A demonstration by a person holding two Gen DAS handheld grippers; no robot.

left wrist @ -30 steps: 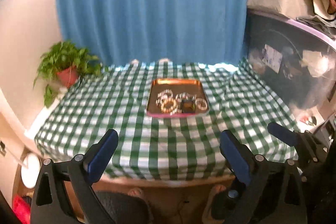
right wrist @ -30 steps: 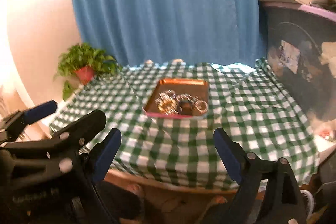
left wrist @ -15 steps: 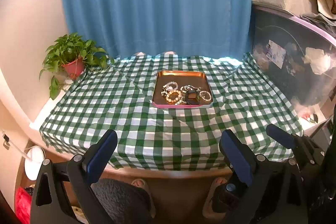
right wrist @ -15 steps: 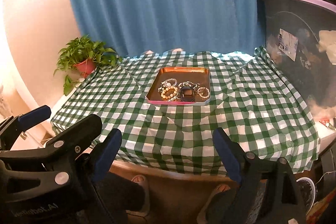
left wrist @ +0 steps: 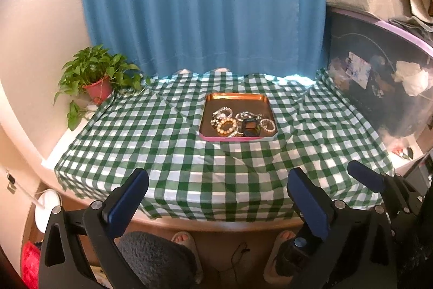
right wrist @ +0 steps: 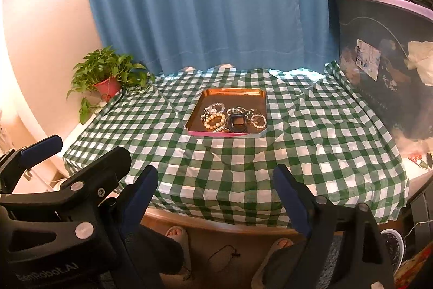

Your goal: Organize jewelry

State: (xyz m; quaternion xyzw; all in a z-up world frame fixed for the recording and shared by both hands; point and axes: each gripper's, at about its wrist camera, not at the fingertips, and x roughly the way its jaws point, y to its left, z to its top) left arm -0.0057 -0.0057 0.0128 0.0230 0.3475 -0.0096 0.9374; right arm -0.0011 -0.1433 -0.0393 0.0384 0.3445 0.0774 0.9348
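1. The jewelry sits heaped at the near end of the copper tray (left wrist: 235, 97), mid-table on the green checked cloth (left wrist: 151, 142): a beaded bracelet (left wrist: 226, 126), silvery chains (left wrist: 222, 113) and a small dark case (left wrist: 251, 125) touch or overlap. Lifting one piece could drag its neighbours out with it.
2. Both tools hang over the near table edge, well apart from the tray. The left tongs (left wrist: 216, 197) and right tongs (right wrist: 215, 190) stand spread wide, holding nothing. A long reach from here could land off target.
3. The chains look thin; from this far I cannot tell which strands are tangled. Wide pads may slip off them or pinch two at once.
4. The cloth is creased and loose; a nudge against the tray rim could slide the tray or bunch the cloth.
5. The tools hover side by side, so crossing toward the same piece risks a knock.
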